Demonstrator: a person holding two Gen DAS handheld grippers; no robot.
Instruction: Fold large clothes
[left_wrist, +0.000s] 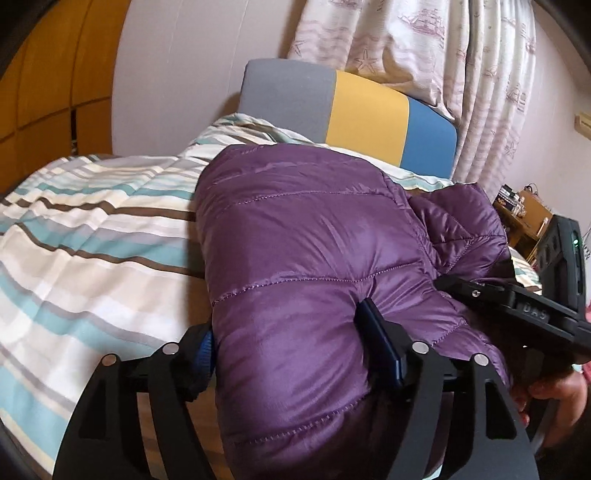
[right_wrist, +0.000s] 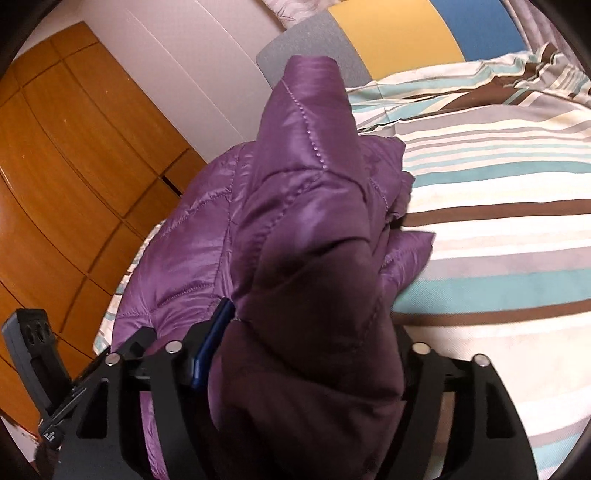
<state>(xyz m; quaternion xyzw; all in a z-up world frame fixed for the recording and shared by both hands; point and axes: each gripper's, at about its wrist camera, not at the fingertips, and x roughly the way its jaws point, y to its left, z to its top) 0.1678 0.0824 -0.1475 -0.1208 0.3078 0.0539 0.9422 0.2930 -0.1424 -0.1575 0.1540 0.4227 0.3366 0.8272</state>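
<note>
Left wrist view showed each claw, left claw (left_wrist: 295, 354) and right claw (right_wrist: 306, 354), spread around the jacket (left_wrist: 314, 240), so the puffy fold could spring apart on the bed (left_wrist: 92, 240).

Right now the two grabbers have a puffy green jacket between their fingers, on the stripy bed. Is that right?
Not quite. The puffy jacket is purple, not green, as both wrist views show. The rest holds: it bulges between the fingers of the left gripper and the right gripper, over the stripy bed.
</note>
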